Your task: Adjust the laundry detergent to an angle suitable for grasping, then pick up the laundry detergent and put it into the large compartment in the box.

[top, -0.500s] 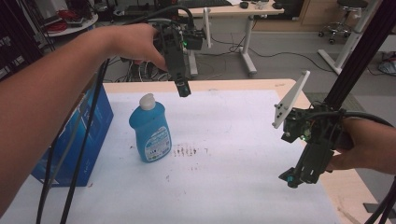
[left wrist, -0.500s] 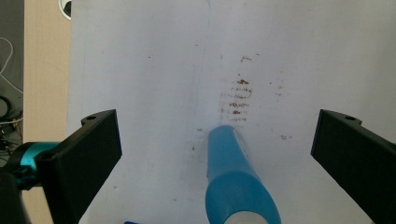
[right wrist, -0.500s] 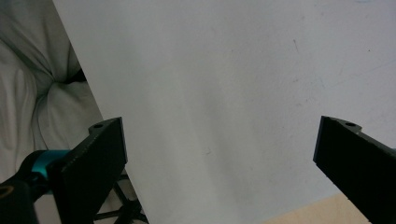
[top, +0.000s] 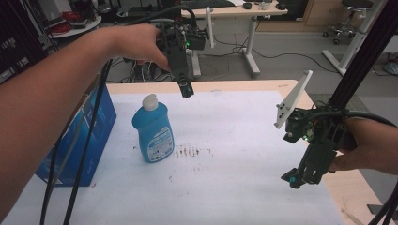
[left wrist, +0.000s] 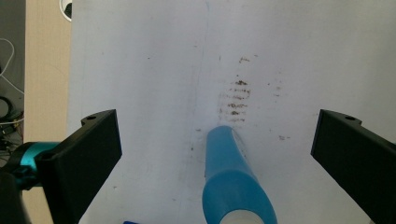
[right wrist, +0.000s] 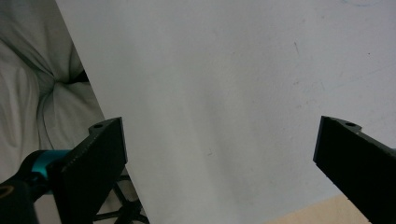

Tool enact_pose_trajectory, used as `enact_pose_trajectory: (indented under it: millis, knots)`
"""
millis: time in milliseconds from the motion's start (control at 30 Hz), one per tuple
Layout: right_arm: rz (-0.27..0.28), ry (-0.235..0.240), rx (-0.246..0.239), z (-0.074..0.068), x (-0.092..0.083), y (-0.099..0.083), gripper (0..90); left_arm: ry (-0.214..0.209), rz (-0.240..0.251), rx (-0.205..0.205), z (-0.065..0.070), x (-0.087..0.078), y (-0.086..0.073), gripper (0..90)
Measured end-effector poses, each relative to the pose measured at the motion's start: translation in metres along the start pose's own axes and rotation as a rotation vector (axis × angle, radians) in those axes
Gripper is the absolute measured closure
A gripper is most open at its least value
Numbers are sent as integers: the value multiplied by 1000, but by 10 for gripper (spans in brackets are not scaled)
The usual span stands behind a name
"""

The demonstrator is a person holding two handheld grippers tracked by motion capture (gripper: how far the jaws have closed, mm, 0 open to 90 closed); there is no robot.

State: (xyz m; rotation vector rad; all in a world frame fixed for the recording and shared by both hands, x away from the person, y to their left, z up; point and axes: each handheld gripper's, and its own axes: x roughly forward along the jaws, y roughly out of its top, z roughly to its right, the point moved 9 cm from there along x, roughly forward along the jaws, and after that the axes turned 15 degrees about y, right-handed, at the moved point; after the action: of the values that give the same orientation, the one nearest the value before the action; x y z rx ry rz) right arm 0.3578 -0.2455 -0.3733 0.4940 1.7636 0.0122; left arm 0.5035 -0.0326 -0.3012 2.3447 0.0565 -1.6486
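Observation:
A blue dish-soap bottle [top: 153, 130] with a white cap stands upright on the white table sheet [top: 234, 140], left of the middle. My left gripper [top: 186, 89] hangs in the air above and behind the bottle, pointing down, jaws wide open and empty. From the left gripper view the bottle [left wrist: 233, 182] sits below, between the two black jaws. Over the sheet's right edge my right gripper [top: 298, 178] is held low with its jaws wide open, nothing between them. The right gripper view looks down on bare sheet [right wrist: 233, 93].
A blue cardboard box [top: 77, 140] stands at the table's left edge, beside the bottle. Brown smudges [top: 190, 151] mark the sheet right of the bottle. Black cables [top: 80, 154] trail down over the box. Desks and a chair stand beyond the table.
My left gripper has shifted slightly. The right gripper and the bottle stay where they were.

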Motion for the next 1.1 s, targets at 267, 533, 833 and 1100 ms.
enact_pose_trajectory:
  millis: [267, 533, 833, 1100]
  knots:
    - [5, 1, -9, -2, -2, 3, 18, 5, -1, -4, 1, -4, -1, 17]
    - [5, -2, -10, -4, -3, 2, 18, 10, -6, -4, 1, -4, -1, 17]
    - [11, -4, -8, -6, -4, 1, 18, 20, -13, -13, 3, -5, 1, 16]
    - [17, -5, -11, -5, -4, 2, 18, 26, -26, -69, -2, -8, -3, 16]
